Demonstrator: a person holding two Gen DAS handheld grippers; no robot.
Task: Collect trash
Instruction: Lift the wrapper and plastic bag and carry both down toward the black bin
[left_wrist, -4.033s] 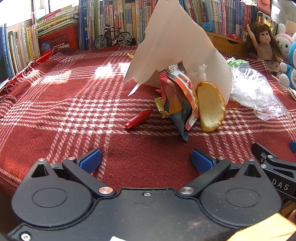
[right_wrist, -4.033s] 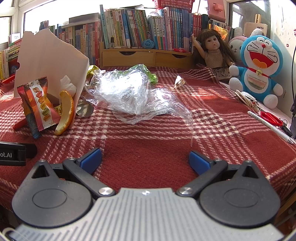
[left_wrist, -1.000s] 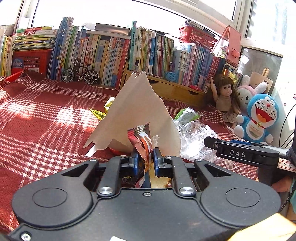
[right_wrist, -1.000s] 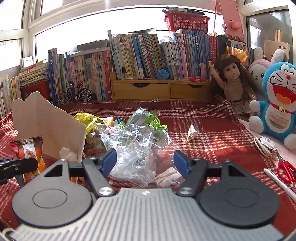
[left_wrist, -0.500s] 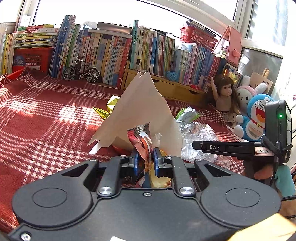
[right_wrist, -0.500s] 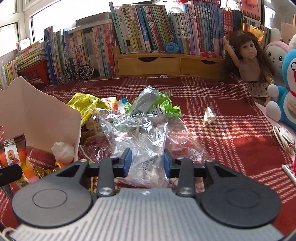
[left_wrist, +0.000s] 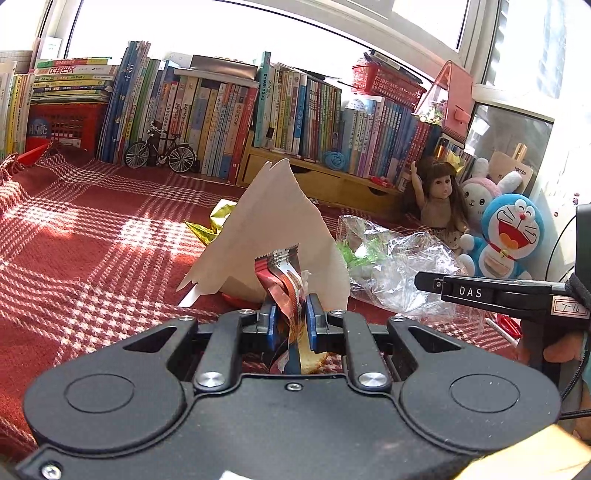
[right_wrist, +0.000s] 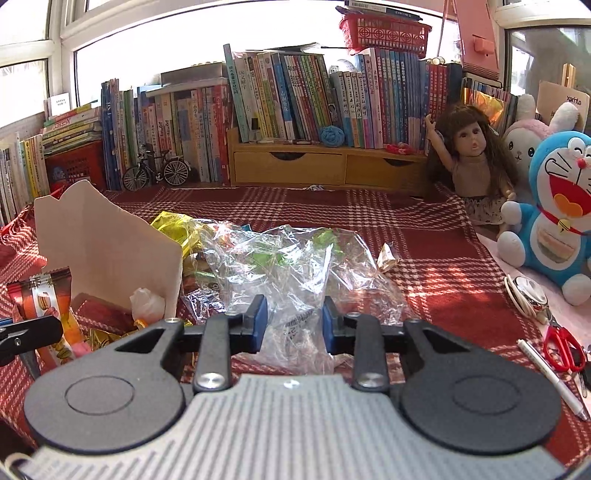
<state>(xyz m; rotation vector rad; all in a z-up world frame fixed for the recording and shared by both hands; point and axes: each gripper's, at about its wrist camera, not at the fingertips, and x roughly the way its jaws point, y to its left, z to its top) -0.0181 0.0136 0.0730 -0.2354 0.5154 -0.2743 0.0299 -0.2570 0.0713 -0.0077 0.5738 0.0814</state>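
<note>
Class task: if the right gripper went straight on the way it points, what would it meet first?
The clear plastic bag: the right gripper has been closing on it. Beyond that lies the red checked cloth, though depth is hard to judge.

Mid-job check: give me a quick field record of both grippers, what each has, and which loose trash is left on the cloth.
left gripper: shut on snack wrappers
right gripper: jaws have just been closing around the clear plastic bag, which fills the gap between the pads
surface: red plaid cloth
cardboard piece: upright behind the wrappers
loose trash: yellow foil wrapper; small crumpled wrapper
not trash, right edge: red scissors, pen
</note>
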